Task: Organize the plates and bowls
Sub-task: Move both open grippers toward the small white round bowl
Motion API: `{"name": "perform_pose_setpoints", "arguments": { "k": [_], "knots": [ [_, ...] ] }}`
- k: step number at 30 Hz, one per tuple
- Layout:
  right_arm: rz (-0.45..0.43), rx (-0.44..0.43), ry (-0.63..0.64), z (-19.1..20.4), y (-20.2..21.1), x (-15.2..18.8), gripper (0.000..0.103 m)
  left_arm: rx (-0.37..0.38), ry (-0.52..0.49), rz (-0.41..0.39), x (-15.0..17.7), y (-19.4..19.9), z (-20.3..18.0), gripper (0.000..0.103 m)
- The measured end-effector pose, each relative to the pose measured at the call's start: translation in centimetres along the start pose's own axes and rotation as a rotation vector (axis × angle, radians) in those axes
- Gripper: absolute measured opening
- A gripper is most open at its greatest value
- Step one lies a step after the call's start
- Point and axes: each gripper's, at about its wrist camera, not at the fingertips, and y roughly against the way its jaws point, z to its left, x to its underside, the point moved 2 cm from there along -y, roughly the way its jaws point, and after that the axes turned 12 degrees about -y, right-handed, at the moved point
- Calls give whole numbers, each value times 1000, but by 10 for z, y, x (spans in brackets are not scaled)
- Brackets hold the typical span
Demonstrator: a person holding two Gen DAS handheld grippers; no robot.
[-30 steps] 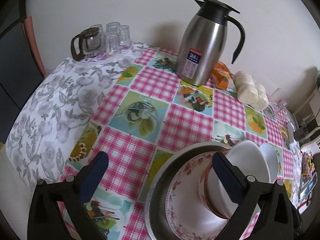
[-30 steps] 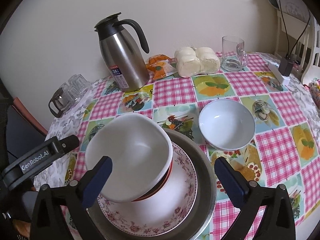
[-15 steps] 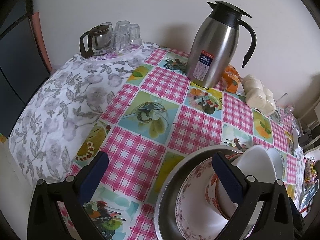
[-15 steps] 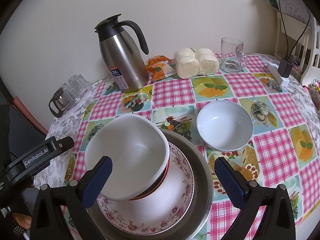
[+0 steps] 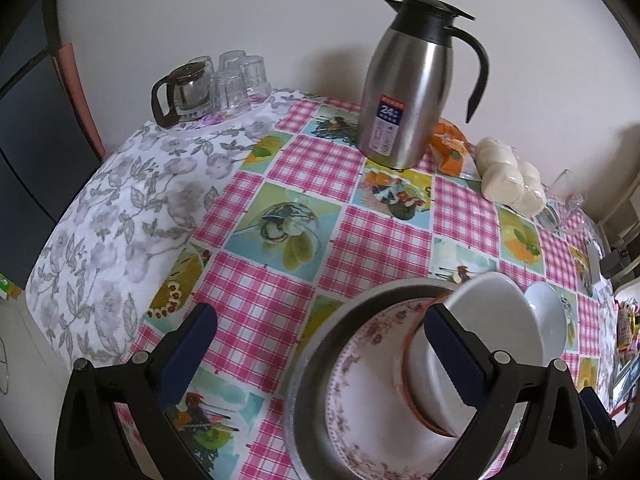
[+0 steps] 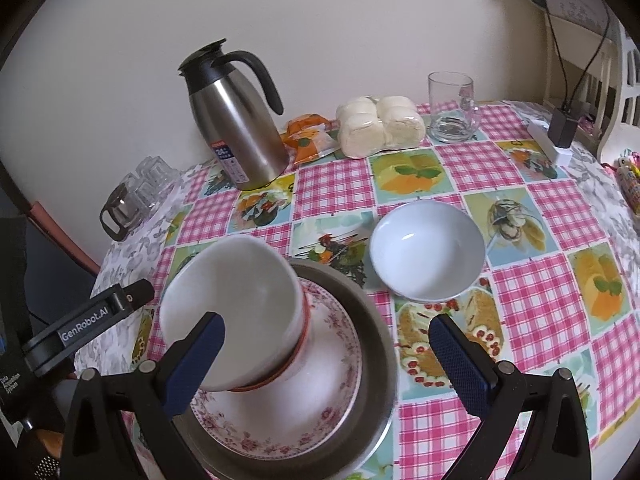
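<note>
Both grippers hang over the bench with jaws spread wide, holding nothing. A tilted white bowl (image 6: 232, 304) (stacked in a red-rimmed one) leans on the floral plate (image 6: 320, 412) inside the metal basin (image 6: 380, 344); another bowl (image 6: 427, 261) sits just beside.

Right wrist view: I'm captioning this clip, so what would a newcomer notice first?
A tilted white bowl leans in the flowered plate inside a metal basin at front left. A second white bowl sits alone on the checked tablecloth just right of it. A steel thermos jug stands behind, near the wall.
</note>
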Motion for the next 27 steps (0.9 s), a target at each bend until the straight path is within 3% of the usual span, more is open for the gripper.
{"name": "perform_pose_setpoints", "arguments": {
  "k": [14, 27],
  "knots": [
    [-25, 22, -82, -56, 18, -16, 103, 46, -91, -48, 1, 17, -62, 103],
    [-57, 70, -220, -131, 31, -36, 103, 179, -240, -204, -13, 43, -146, 103]
  ]
}}
